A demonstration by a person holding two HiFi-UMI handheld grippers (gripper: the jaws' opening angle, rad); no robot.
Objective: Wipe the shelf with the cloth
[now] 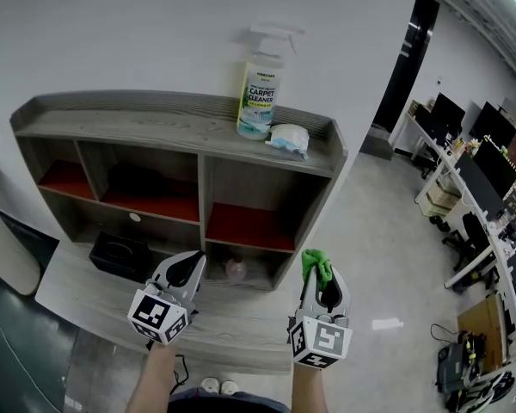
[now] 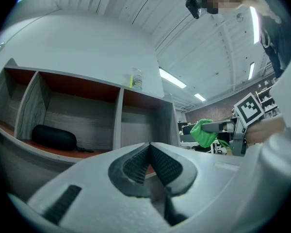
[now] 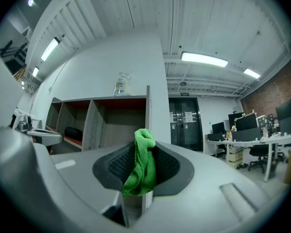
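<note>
A grey wooden shelf unit [image 1: 181,132] with red-floored compartments stands against the white wall; it also shows in the left gripper view as the shelf [image 2: 77,106] and in the right gripper view as the shelf [image 3: 102,115]. My right gripper [image 1: 321,275] is shut on a green cloth [image 1: 316,265], bunched between its jaws as the cloth [image 3: 143,166], in front of the shelf's lower right corner. My left gripper [image 1: 187,269] is shut with nothing in it, low before the middle compartment. From the left gripper [image 2: 150,161] the green cloth [image 2: 203,132] shows at the right.
A carpet-cleaner spray bottle [image 1: 260,89] and a white crumpled wipe [image 1: 289,138] stand on the shelf top. A black case [image 1: 120,256] lies in the lower left compartment, a pinkish object [image 1: 235,269] in the middle one. Office desks with monitors [image 1: 473,170] are at the right.
</note>
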